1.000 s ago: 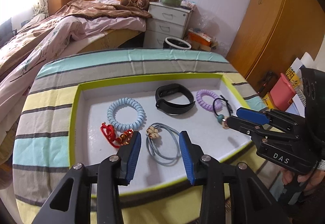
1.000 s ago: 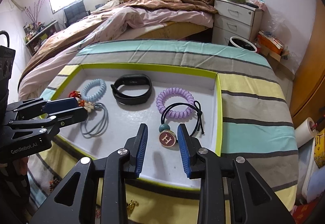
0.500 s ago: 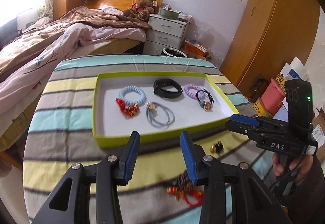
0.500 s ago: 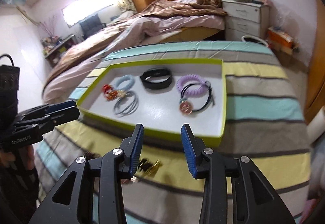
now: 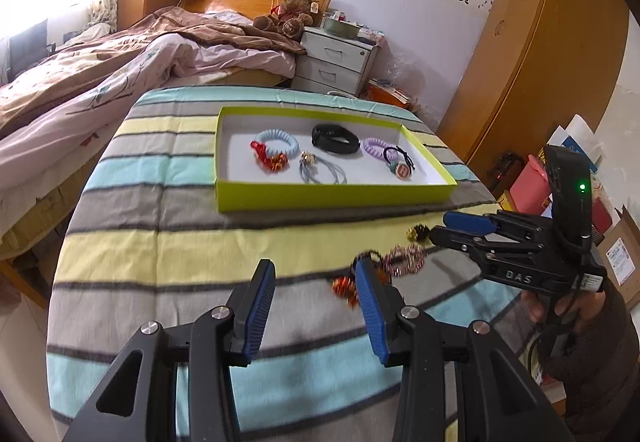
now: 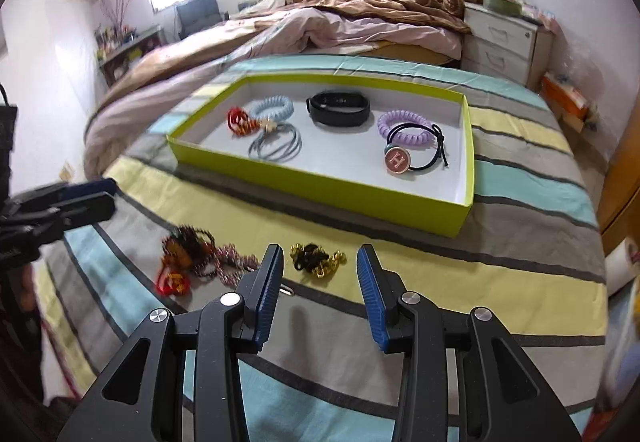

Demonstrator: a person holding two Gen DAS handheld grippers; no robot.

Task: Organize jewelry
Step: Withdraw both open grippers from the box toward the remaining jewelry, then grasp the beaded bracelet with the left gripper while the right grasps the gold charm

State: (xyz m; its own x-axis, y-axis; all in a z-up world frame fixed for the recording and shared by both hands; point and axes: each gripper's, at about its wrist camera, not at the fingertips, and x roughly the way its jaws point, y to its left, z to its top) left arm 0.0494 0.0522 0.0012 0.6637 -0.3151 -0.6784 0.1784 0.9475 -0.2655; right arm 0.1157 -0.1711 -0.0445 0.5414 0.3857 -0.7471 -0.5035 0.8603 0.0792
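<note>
A lime-green tray (image 5: 320, 197) (image 6: 320, 185) on the striped cloth holds a blue coil tie (image 5: 277, 143), a black band (image 6: 338, 108), a purple coil tie (image 6: 404, 123), an "H" charm tie (image 6: 397, 160), a grey tie (image 6: 275, 144) and a red piece (image 5: 269, 157). Loose on the cloth in front of the tray lie a black-and-gold piece (image 6: 318, 263) (image 5: 417, 232), a pink braided piece (image 6: 230, 262) (image 5: 404, 260) and a red-and-dark piece (image 6: 180, 262) (image 5: 346, 286). My left gripper (image 5: 315, 304) is open and empty. My right gripper (image 6: 320, 284) is open, empty, just short of the black-and-gold piece.
The striped table (image 5: 180, 254) stands beside a bed (image 5: 80, 81). A white nightstand (image 5: 336, 61) and wooden wardrobe (image 5: 540, 61) are behind. Boxes (image 5: 532, 185) sit on the floor at right. Each gripper shows in the other's view (image 5: 472, 230) (image 6: 60, 205).
Both grippers have pulled back from over the tray to the cloth in front of it. The H charm tie stays in the tray. Loose pieces on the cloth came into view.
</note>
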